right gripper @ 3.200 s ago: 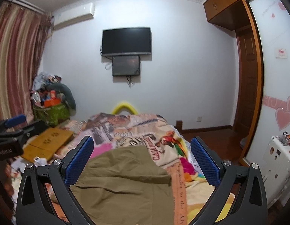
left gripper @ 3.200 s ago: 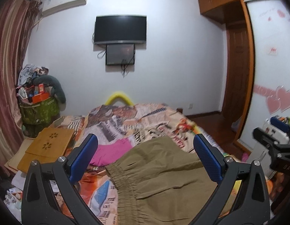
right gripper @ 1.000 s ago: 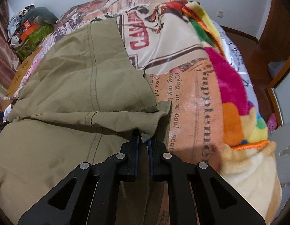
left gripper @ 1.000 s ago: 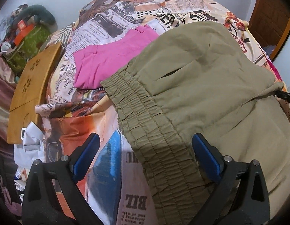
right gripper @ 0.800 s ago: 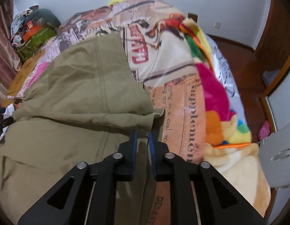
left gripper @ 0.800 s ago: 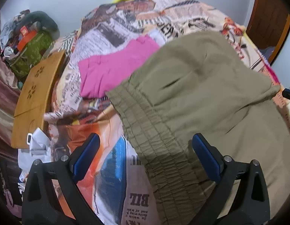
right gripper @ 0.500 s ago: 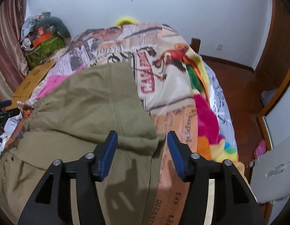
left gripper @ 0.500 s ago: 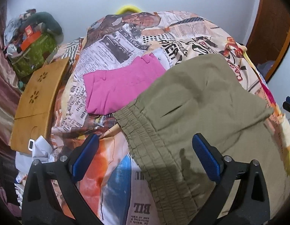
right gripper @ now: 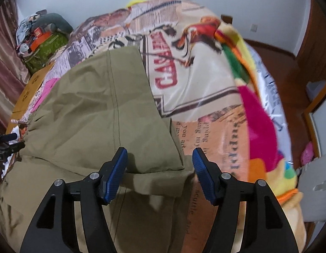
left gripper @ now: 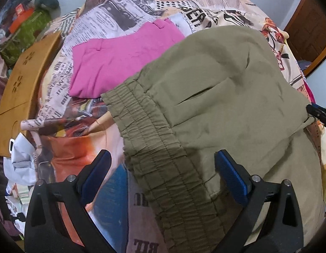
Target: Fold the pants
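Olive-green pants (left gripper: 226, 97) lie on the bed with one part folded over the rest. The elastic waistband (left gripper: 154, 147) runs between the fingers of my left gripper (left gripper: 163, 158), which hangs open just above it without touching. My right gripper (right gripper: 159, 155) is over the folded corner (right gripper: 175, 164) of the pants (right gripper: 95, 109). Its jaws are opening, and the cloth lies below them, not pinched. Each gripper shows at the edge of the other's view: the right gripper (left gripper: 318, 115) and the left gripper (right gripper: 7, 145).
A folded pink garment (left gripper: 120, 57) lies beyond the waistband on the newspaper-print bedcover (right gripper: 205, 73). A wooden board (left gripper: 22, 78) and a green bag (left gripper: 26, 27) stand off the bed's left side. The bed's right edge drops to a wooden floor (right gripper: 278, 63).
My right gripper was shut on the folded corner of the pants, then let it go, opened and drew back. My left gripper pulled away from the waistband and came back down over it.
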{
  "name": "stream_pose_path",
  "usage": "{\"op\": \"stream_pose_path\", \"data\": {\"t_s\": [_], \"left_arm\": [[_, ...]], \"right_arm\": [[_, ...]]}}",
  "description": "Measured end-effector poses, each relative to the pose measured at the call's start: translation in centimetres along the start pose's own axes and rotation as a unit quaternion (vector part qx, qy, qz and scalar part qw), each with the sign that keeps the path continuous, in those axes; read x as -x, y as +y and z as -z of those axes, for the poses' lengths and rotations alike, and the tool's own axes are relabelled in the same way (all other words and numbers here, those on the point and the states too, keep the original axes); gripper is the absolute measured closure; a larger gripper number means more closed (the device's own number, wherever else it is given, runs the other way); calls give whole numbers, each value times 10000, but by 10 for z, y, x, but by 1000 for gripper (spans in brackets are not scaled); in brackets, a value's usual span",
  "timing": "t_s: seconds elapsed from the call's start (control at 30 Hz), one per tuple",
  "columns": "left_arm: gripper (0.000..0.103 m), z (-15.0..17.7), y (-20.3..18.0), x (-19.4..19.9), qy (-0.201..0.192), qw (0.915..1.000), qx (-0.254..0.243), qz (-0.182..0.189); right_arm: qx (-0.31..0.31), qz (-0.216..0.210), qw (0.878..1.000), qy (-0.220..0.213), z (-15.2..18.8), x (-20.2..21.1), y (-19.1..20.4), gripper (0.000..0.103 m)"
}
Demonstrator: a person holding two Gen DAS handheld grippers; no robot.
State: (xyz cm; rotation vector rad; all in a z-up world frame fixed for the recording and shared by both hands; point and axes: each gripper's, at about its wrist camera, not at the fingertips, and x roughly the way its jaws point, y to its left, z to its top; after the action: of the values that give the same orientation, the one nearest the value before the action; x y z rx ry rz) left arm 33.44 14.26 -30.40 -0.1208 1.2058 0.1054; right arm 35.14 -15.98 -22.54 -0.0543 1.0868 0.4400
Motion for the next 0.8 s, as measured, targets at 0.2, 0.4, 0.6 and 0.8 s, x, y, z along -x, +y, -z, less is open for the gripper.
{"op": "stream_pose_path", "data": {"t_s": [0.2, 0.4, 0.6, 0.8], "left_arm": [[2, -5, -6, -6, 22, 9999, -69, 109], [5, -7, -16, -6, -81, 9993, -360, -105], [30, -13, -29, -8, -29, 9978, -626, -196], [34, -26, -37, -14, -186, 9946, -829, -594]], "right_arm": [[-166, -361, 9992, -34, 5, -15, 0, 43], [-208, -176, 9996, -35, 8, -18, -5, 75], [81, 257, 9995, -161, 18, -15, 3, 85], [280, 697, 9970, -175, 19, -9, -4, 88]]}}
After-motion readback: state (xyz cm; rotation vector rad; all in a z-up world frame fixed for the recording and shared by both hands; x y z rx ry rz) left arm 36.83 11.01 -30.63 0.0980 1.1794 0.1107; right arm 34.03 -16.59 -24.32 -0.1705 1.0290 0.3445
